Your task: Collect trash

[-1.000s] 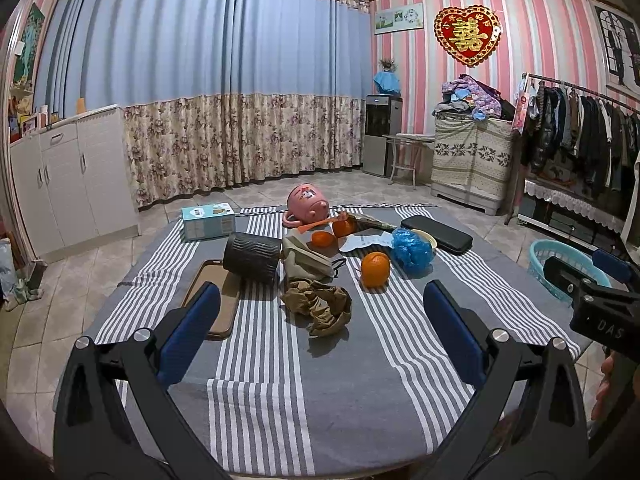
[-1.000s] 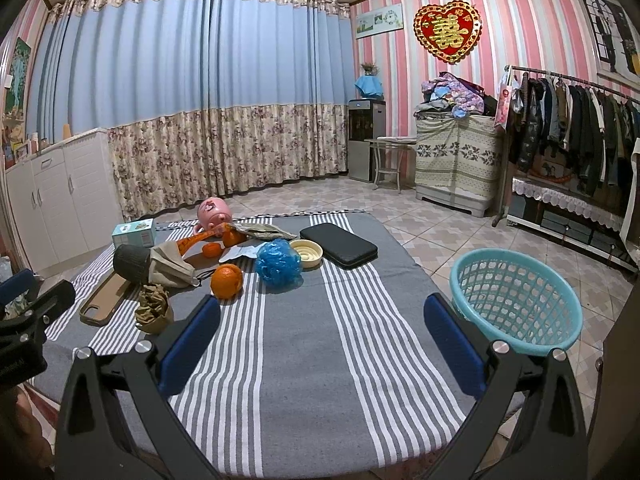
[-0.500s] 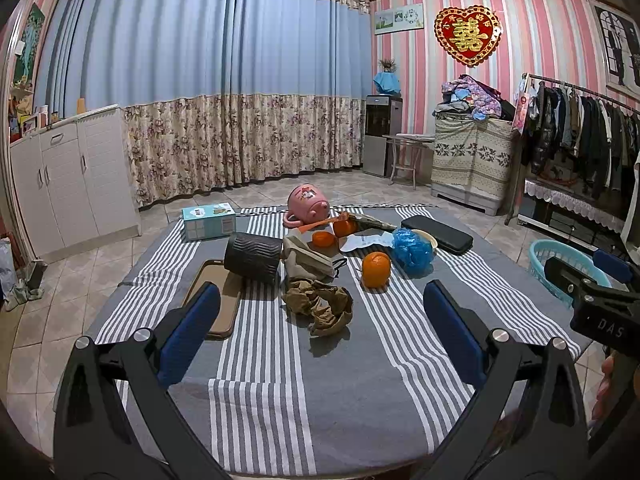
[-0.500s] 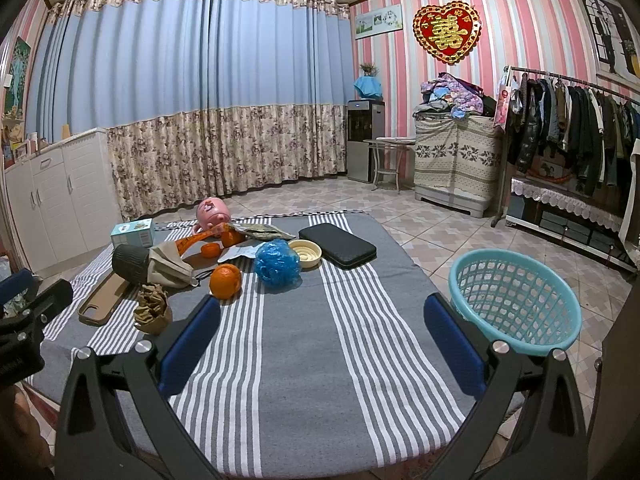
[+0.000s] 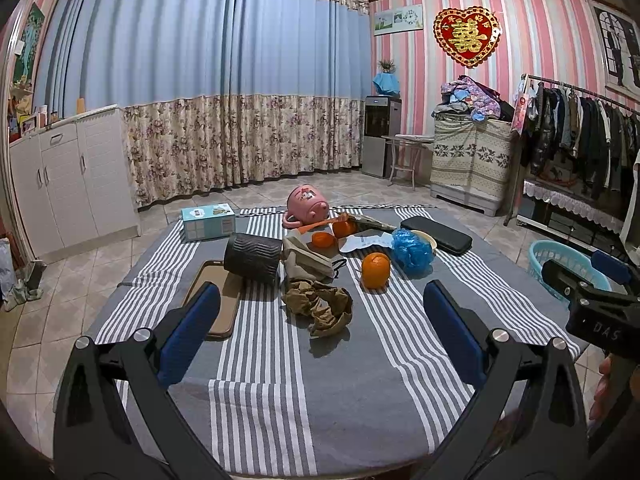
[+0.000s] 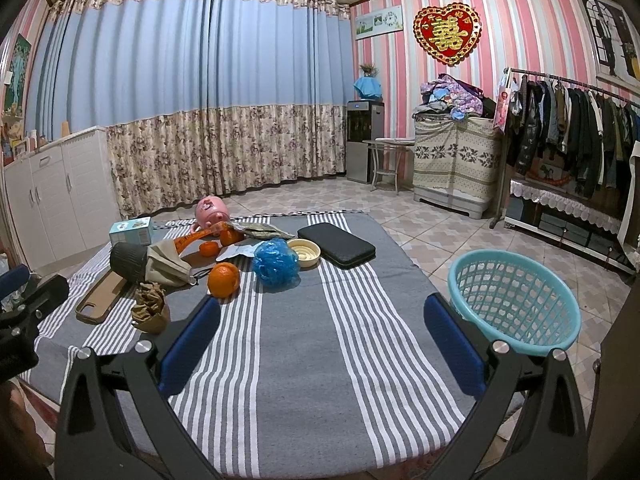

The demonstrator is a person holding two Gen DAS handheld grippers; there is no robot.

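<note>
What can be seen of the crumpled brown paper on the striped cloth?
The crumpled brown paper is a loose, creased wad, tan to olive, resting on the striped cloth near the middle of the table. It lies just in front of a beige cloth bag, perhaps touching it, apart from the orange. Neither tool touches it.

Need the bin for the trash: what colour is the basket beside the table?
Light turquoise basket, clearest in the right wrist view.
</note>
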